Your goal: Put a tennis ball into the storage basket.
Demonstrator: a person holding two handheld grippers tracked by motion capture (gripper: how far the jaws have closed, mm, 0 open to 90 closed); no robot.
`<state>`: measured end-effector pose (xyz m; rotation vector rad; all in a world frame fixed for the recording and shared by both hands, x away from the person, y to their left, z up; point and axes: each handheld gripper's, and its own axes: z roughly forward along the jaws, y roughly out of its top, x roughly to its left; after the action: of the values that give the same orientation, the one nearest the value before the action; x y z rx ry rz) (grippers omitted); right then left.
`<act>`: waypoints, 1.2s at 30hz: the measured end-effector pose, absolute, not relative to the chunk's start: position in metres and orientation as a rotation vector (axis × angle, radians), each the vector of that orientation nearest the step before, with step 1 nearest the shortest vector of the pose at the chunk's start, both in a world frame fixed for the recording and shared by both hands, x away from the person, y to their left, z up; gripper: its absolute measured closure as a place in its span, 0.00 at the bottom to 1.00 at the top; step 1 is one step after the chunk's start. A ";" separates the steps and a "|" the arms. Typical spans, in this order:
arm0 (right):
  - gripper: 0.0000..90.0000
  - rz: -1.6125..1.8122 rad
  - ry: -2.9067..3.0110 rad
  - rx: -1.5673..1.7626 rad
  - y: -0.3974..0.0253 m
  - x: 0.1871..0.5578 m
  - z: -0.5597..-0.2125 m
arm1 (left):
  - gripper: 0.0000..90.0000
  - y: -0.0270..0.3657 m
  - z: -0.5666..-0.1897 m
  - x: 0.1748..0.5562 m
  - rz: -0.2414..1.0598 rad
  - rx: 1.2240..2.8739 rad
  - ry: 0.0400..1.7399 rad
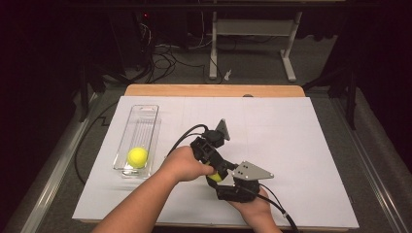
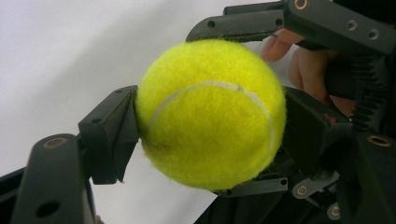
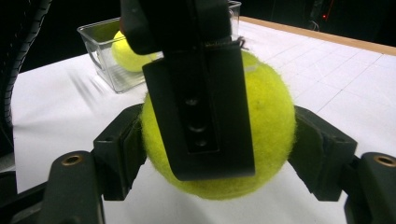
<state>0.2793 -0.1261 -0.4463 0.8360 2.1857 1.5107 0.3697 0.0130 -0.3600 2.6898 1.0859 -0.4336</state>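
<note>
Dark room, grey carpet point(image 1: 252, 63) (cables strewn), white desk frame point(image 1: 252, 29)

Fuzzy felt tennis ball point(image 2: 210, 114), matt black plastic gripper point(image 3: 219, 140), clear glossy plastic bin point(image 1: 137, 141).

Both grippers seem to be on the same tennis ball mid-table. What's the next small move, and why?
Probably the right gripper should open. Both it and the left gripper pinch the tennis ball, and the clear bin holding another ball lies on the left gripper's side.

A tennis ball point(image 3: 219, 126) is clamped between the right gripper point(image 3: 219, 154). A jaw of the left gripper point(image 3: 201, 102) is pressed across its front. A clear container point(image 3: 116, 56) is seen behind.
</note>
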 end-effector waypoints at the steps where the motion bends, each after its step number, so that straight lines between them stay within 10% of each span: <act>1: 0.31 1.510 2.187 0.839 -0.126 0.279 -0.446 | 0.29 0.013 -0.360 0.370 -0.434 2.692 1.085; 25: 0.29 1.525 2.177 0.812 -0.125 0.279 -0.447 | 0.30 0.014 -0.358 0.369 -0.432 2.707 1.076; 36: 0.10 1.531 2.156 0.813 -0.124 0.279 -0.449 | 0.30 0.017 -0.356 0.370 -0.420 2.703 1.088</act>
<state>0.2787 -0.1235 -0.4489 0.8129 2.1560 1.5315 0.3697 0.0173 -0.3555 2.7027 1.0876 -0.4203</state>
